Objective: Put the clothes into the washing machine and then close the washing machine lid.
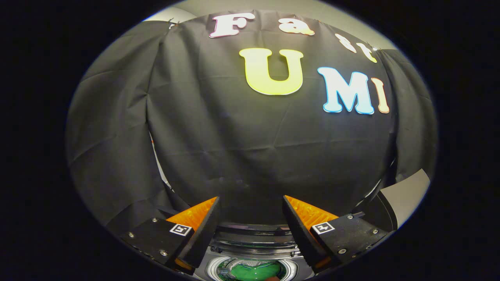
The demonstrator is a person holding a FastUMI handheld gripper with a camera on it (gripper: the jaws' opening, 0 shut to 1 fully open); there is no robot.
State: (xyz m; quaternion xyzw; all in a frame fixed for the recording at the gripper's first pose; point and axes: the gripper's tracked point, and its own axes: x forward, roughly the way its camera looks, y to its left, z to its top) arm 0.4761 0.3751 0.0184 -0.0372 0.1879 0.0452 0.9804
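Observation:
My gripper [250,200] is open, its two fingers spread wide with nothing between them, held high and facing the booth's black cloth wall. Below and between the fingers lies the washing machine [254,242], seen from above with its top opening uncovered. Inside its round drum opening [214,269] rests a green garment [254,270]. The raised lid's edge appears as a dark band [250,227] just beyond the opening, low against the cloth. The lower part of the drum is cut off from sight.
Black cloth wall [234,128] hangs close ahead and wraps both sides. A pale grey panel [406,193] stands to the right of the right finger, beside the machine.

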